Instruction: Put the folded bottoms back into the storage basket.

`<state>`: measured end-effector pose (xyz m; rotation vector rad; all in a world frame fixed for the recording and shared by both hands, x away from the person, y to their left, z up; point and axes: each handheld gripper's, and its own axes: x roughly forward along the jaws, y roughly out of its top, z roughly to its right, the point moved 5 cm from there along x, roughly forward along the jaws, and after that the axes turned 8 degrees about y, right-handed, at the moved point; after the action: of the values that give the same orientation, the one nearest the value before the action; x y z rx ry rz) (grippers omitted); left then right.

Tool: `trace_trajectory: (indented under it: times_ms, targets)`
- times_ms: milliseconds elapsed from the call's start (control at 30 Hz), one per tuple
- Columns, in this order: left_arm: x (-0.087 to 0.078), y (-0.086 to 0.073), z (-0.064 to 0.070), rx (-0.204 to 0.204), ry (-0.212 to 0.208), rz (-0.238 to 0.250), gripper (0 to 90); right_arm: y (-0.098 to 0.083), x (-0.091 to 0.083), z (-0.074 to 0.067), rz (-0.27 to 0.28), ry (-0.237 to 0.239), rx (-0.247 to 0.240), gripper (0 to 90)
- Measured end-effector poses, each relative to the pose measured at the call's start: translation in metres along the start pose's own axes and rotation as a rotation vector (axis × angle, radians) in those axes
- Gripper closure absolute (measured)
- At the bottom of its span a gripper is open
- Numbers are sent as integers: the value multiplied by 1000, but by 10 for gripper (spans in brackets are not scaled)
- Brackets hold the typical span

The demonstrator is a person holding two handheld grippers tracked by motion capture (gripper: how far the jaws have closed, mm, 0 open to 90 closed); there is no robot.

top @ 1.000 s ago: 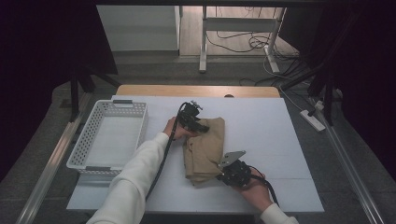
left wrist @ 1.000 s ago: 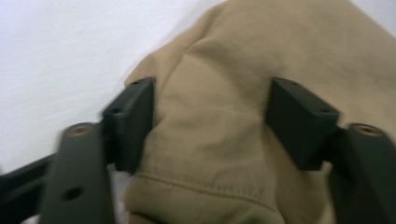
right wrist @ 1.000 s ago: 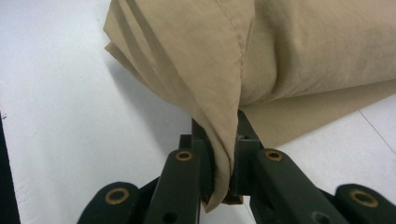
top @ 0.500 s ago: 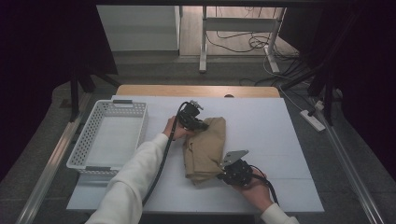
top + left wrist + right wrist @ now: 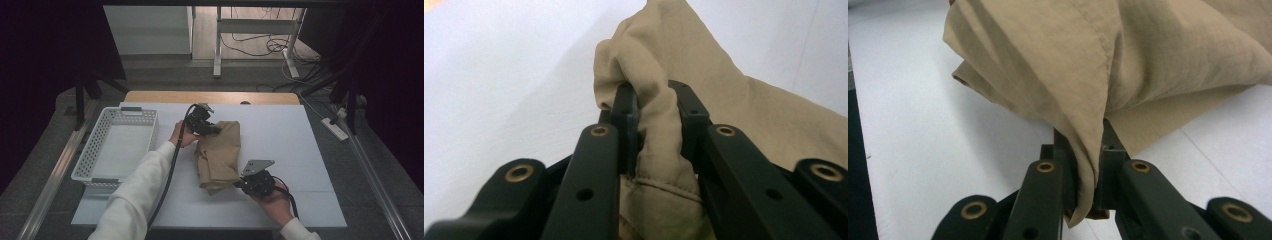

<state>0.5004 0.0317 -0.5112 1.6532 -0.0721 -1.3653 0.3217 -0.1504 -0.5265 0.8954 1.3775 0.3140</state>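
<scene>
Left gripper [image 5: 212,129] and right gripper [image 5: 240,184] both clamped.

No text, label, brand, number or sign can be read on anything here.

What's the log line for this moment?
left gripper: shut on tan cloth | right gripper: shut on tan cloth | basket: empty

The high view looks forward and down from above the person's side onto the whole white desk [image 5: 300,150], taking in floor beyond. The left gripper view rides close behind its fingers [image 5: 626,120], facing a pinched fold of the tan cloth [image 5: 724,100]. The right gripper view sits equally near. All three views share that cloth and the desk top.
</scene>
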Motion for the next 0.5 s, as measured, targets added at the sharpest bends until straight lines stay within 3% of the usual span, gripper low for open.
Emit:
trace_trajectory:
  times_ms: [167, 500]
  targets:
    - [-9, 0, -1, -15, -4, 22, 759, 2, -2, -1, 25, 10, 3, 840]
    - [-19, 3, 3, -7, 2, 45, 761, 4, -5, -1, 54, 21, 16, 840]
